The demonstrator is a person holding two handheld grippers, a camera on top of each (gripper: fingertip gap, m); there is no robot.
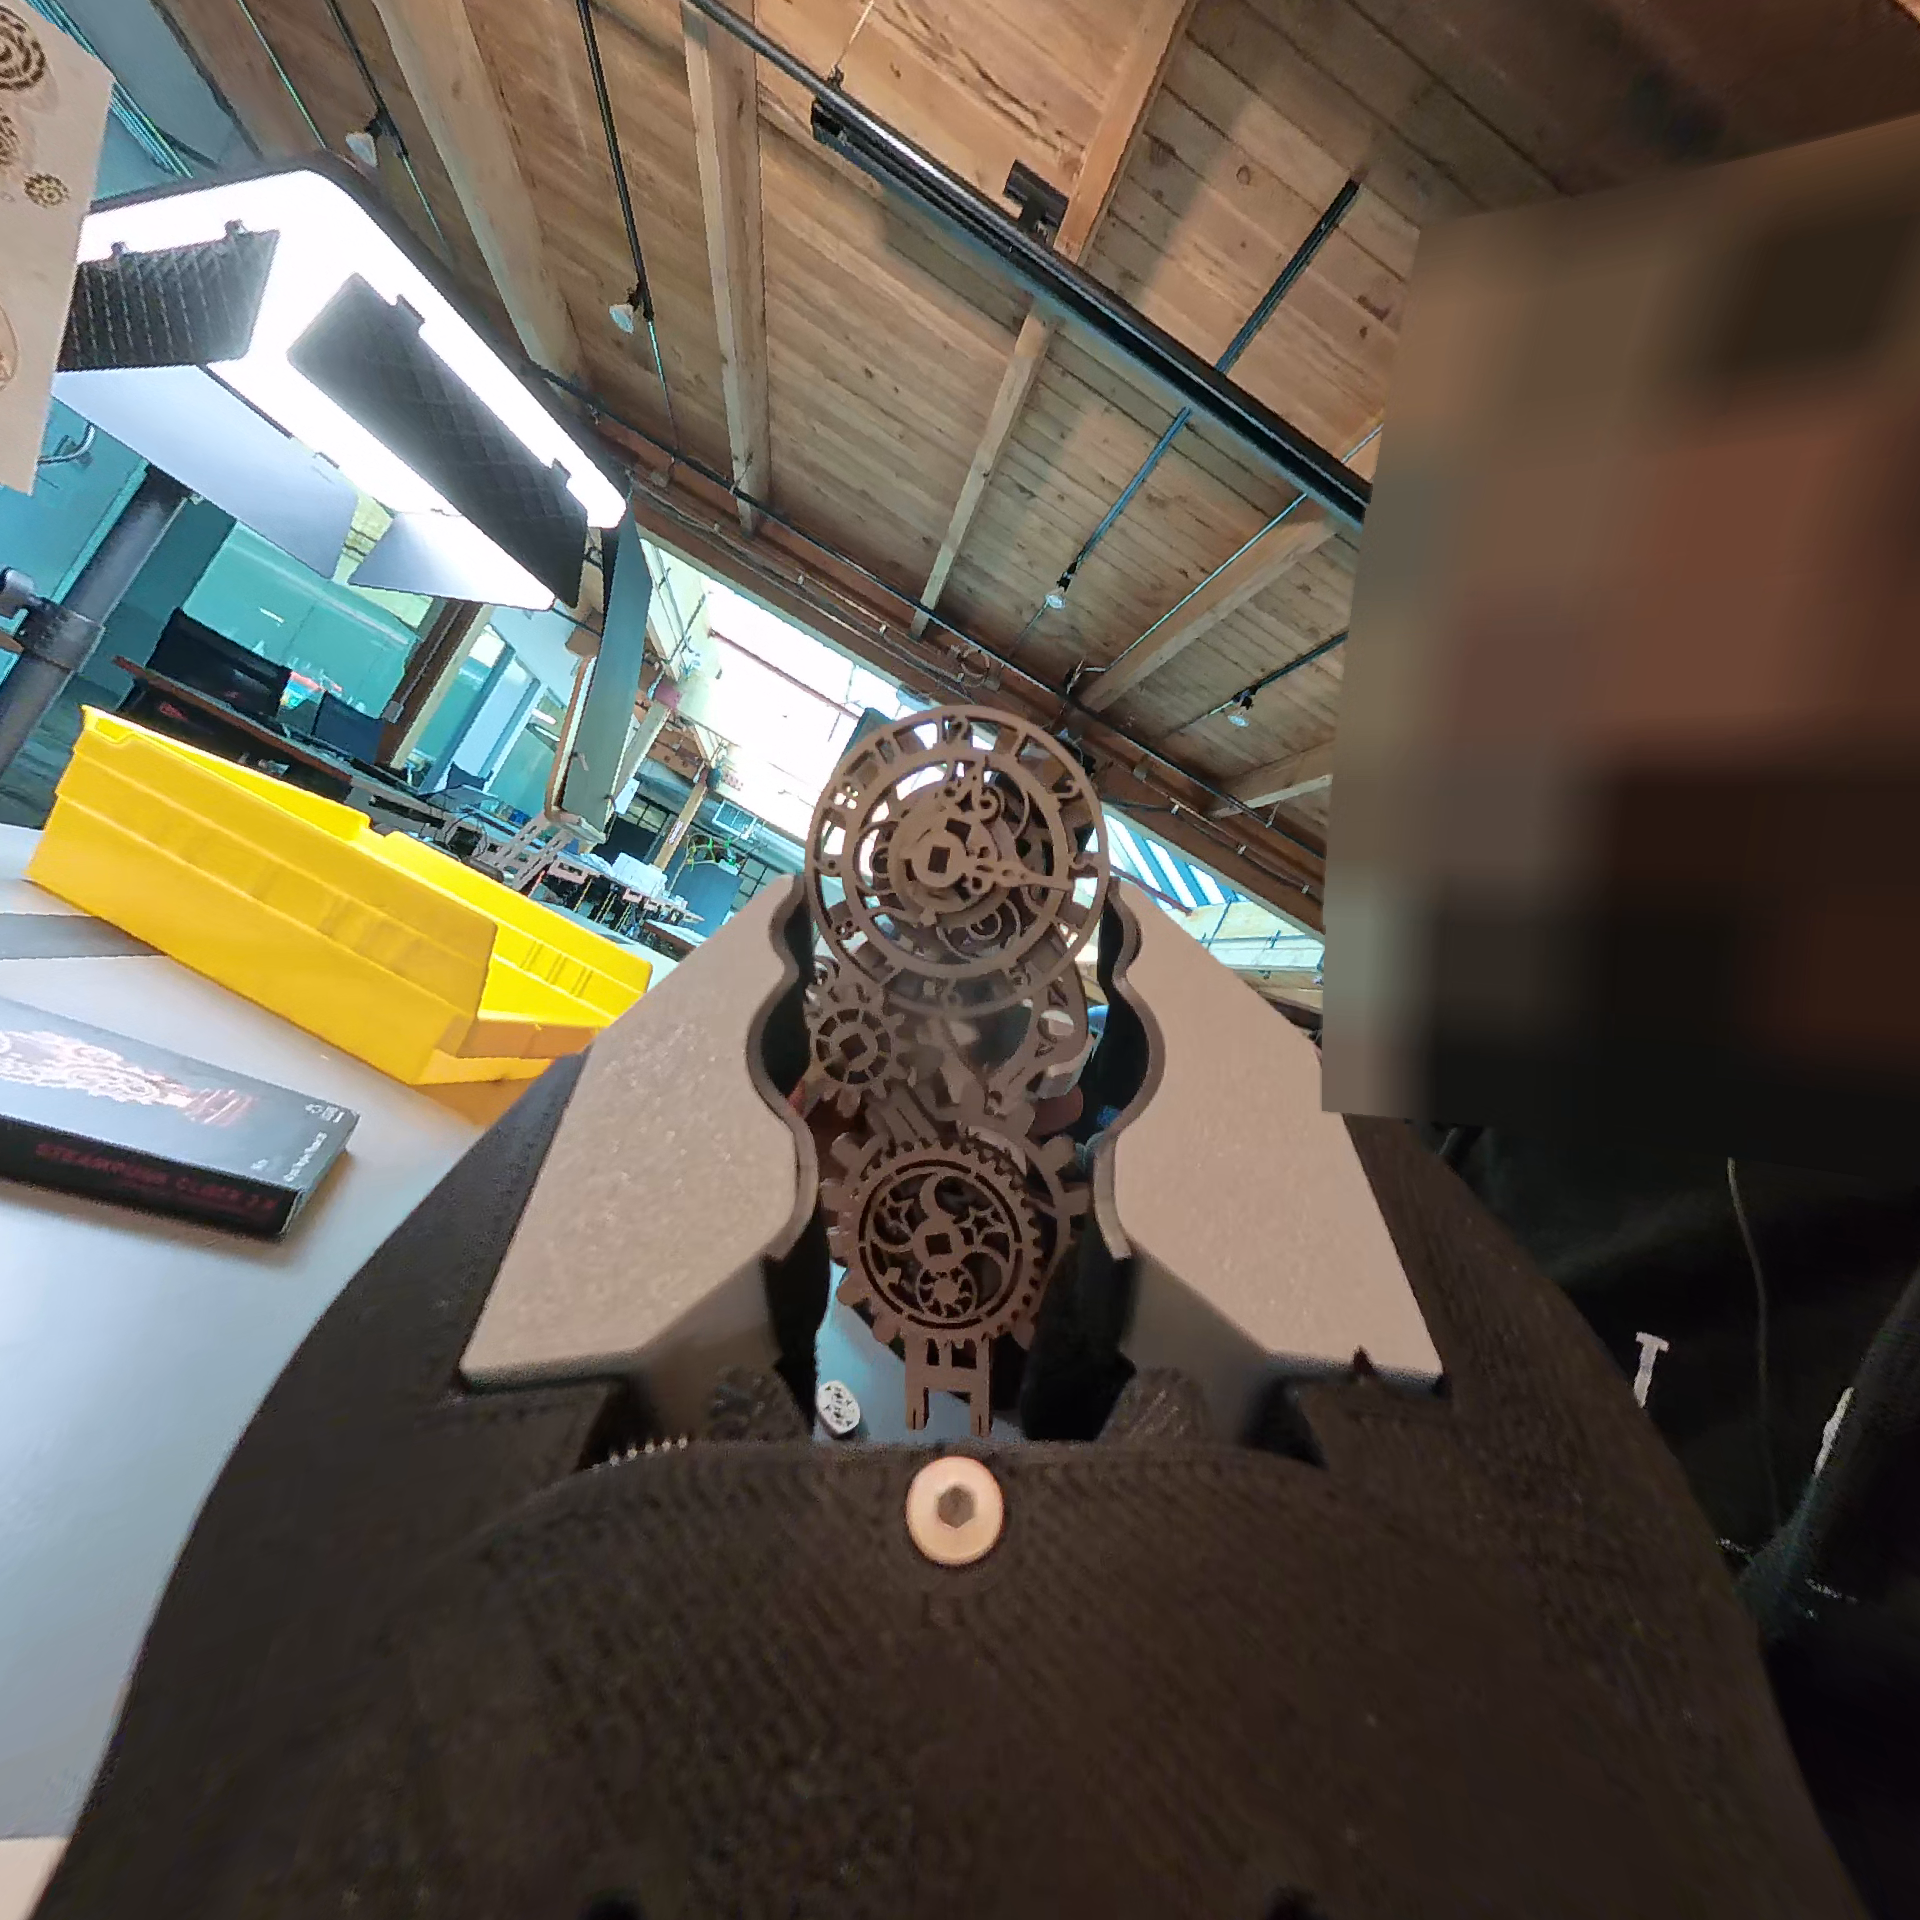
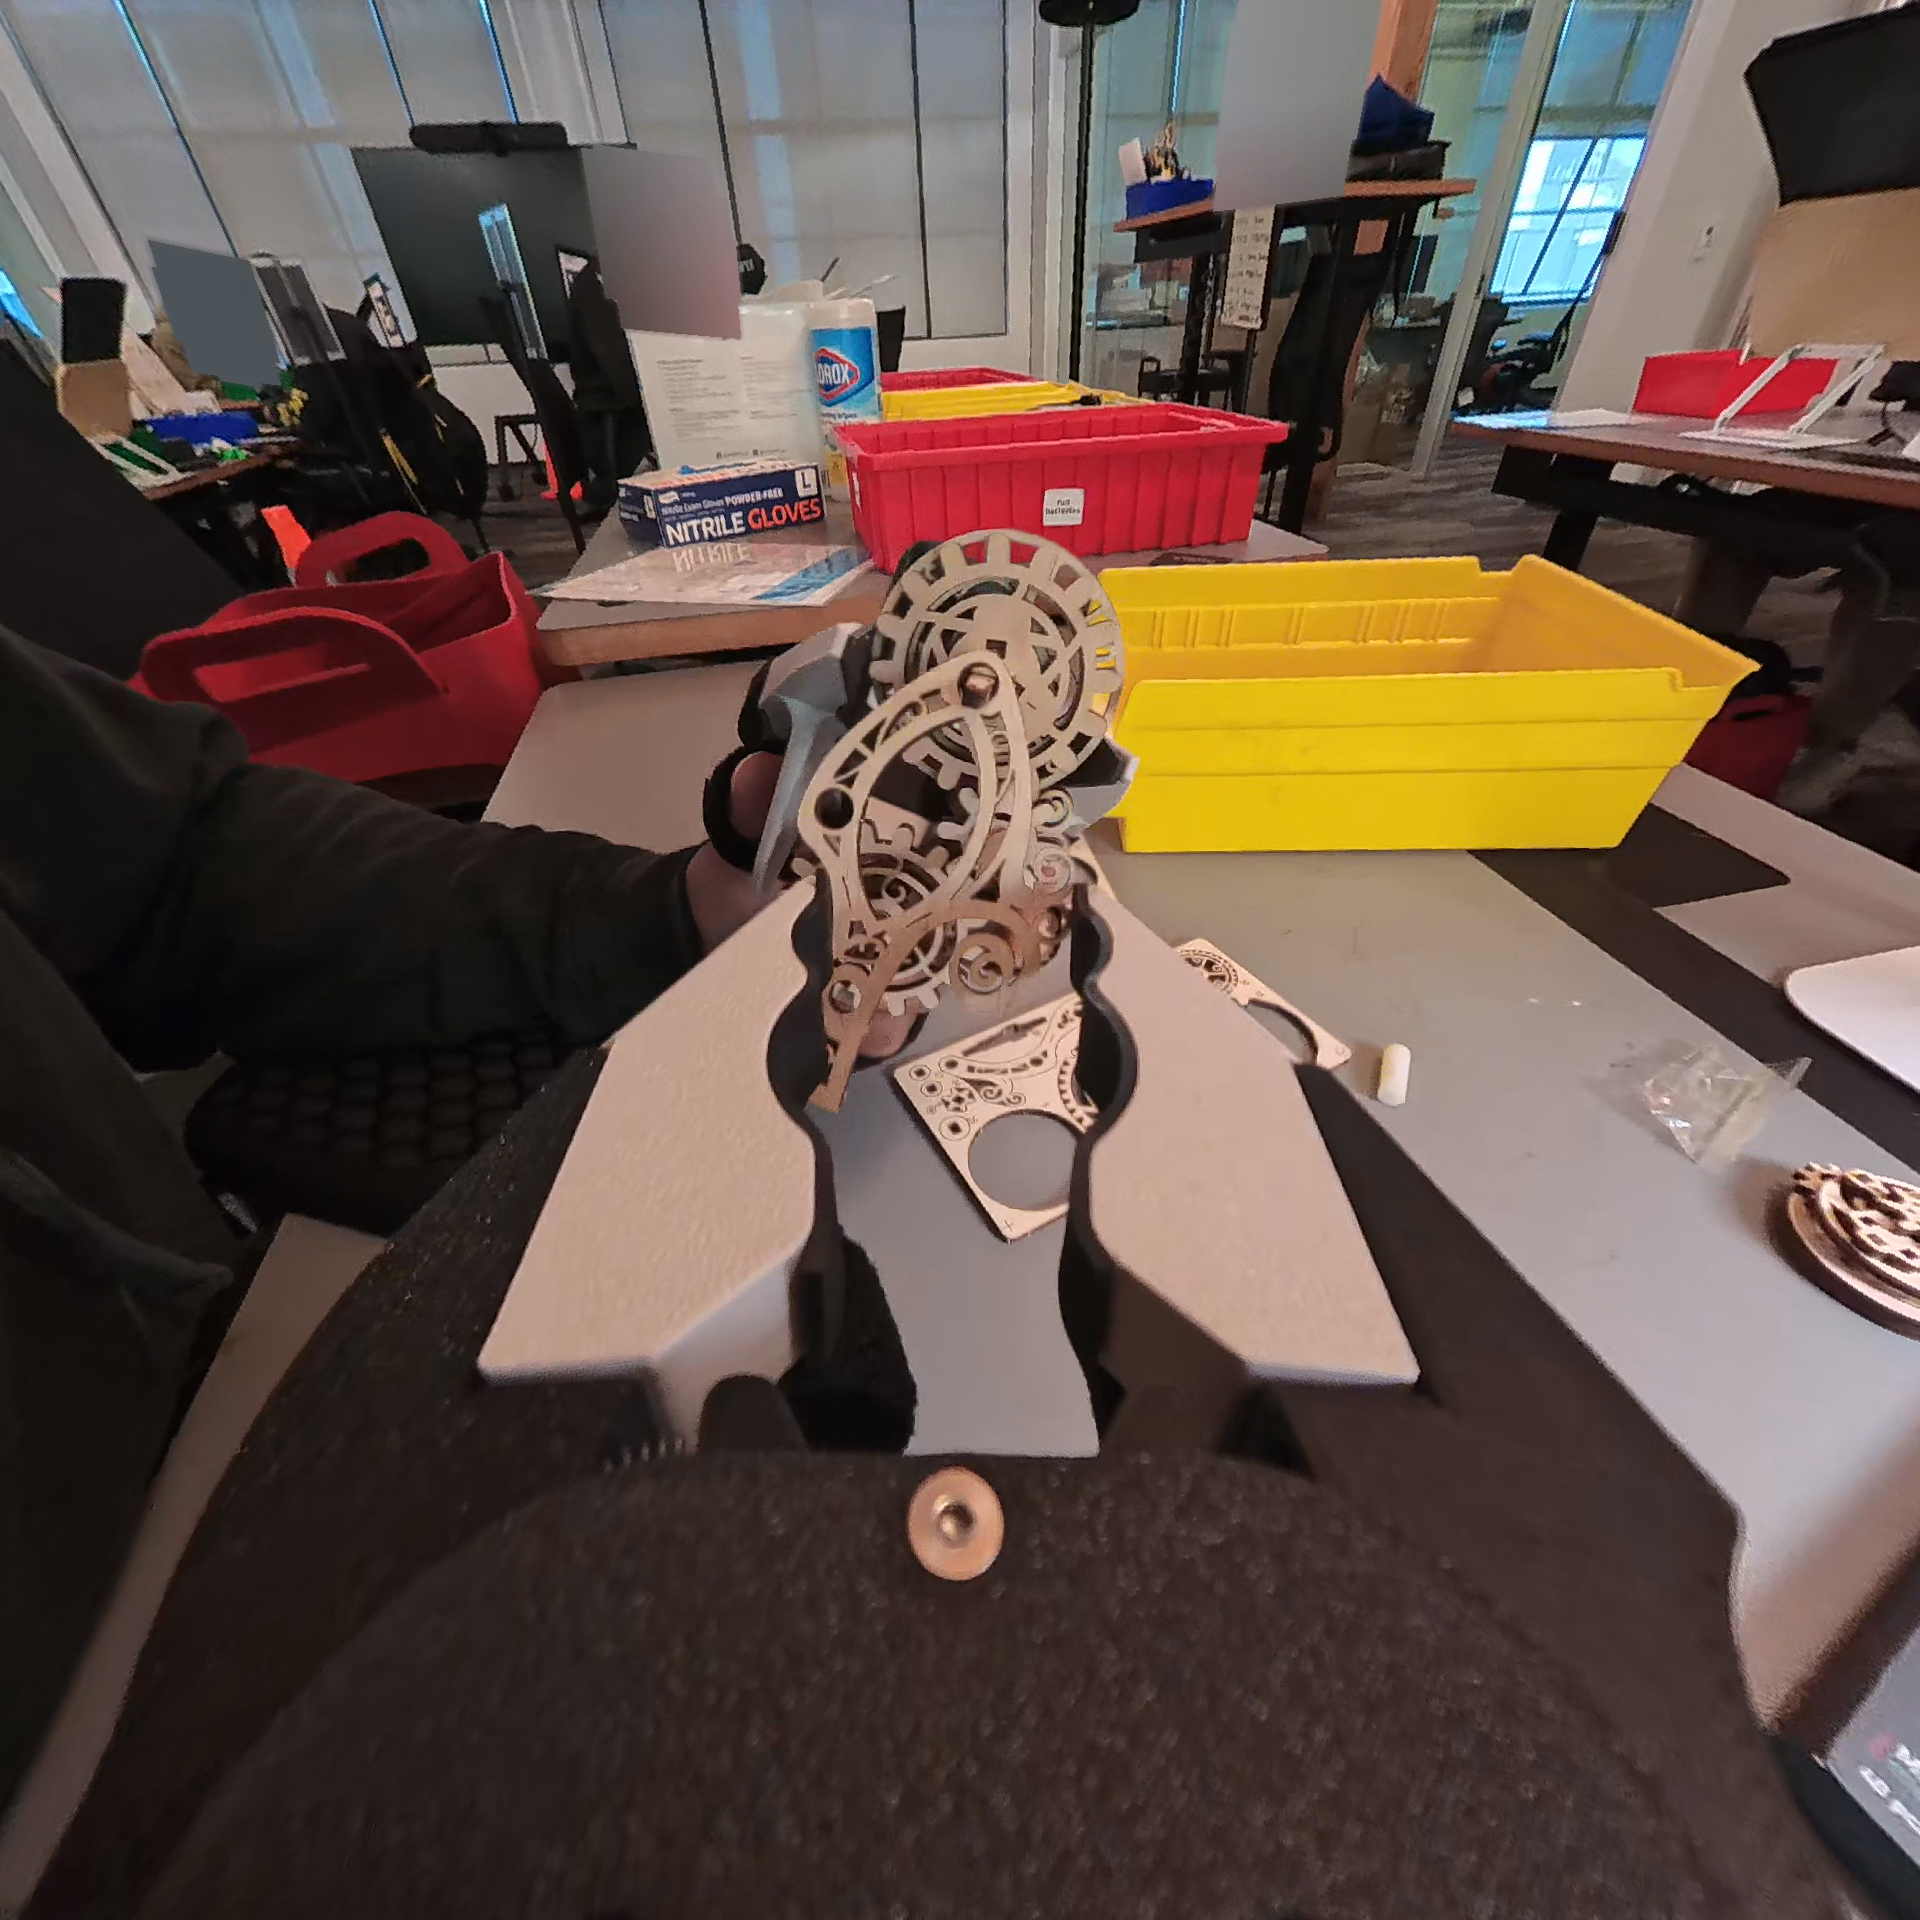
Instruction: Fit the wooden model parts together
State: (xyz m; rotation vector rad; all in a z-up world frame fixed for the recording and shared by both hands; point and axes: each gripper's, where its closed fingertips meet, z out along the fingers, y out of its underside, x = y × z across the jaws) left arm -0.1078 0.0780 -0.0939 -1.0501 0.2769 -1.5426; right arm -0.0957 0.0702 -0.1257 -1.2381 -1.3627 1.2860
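The wooden clock model [image 1: 956,862] has an openwork dial at the top and gears [image 1: 940,1242] below. My left gripper [image 1: 956,894] is shut on it across its middle and holds it up, tilted toward the ceiling. In the right wrist view the model [image 2: 997,644] shows from the side with a leaf-shaped openwork plate [image 2: 914,831] in front, above the table. The left gripper's grey fingers [image 2: 800,727] clamp it from behind. My right gripper [image 2: 945,914] has its jaws against both sides of the model's lower end.
A yellow bin [image 2: 1403,717] [image 1: 312,914] stands behind. Punched wooden sheets [image 2: 997,1122], a small white cylinder [image 2: 1392,1070], a plastic bag [image 2: 1704,1101] and a round gear assembly [image 2: 1860,1247] lie on the grey table. A dark box [image 1: 156,1122] lies at left. A person's dark sleeve [image 2: 312,914] is at left. Less than 4 cm separates the two grippers' tips.
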